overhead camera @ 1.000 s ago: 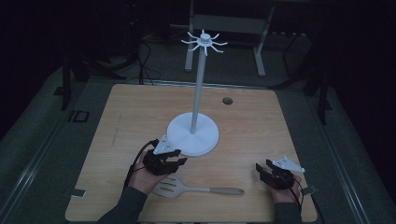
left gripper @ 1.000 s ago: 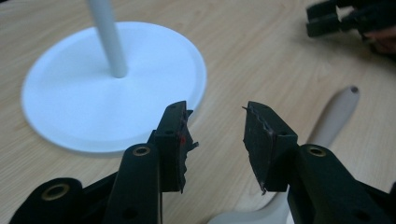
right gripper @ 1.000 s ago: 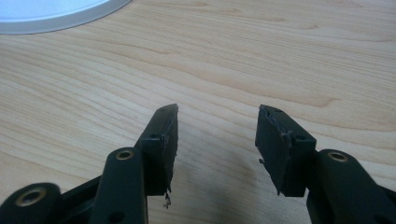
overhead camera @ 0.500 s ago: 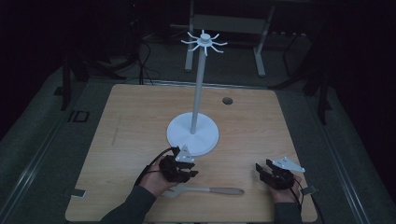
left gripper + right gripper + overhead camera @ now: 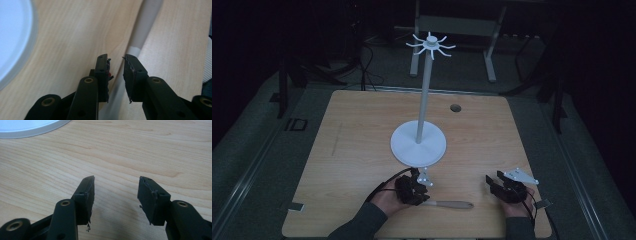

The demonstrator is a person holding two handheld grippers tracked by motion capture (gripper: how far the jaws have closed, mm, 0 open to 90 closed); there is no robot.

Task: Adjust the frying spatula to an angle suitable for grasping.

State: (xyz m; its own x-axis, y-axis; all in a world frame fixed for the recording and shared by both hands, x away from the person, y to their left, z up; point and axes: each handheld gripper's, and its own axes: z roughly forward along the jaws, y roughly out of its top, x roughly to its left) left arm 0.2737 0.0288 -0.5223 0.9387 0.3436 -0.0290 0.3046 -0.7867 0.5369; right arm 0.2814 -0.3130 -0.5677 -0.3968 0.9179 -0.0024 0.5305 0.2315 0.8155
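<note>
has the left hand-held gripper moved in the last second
Yes. The left hand-held gripper has moved right and toward the person, away from the white stand base, and now sits over the spatula.

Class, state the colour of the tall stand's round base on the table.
White; the stand's round base shows best in the high view.

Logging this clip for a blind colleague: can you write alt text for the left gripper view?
The left gripper, jaws slightly apart, straddles a spatula's pale grey handle lying on the wooden table. The white stand base curves in at the upper left.
</note>
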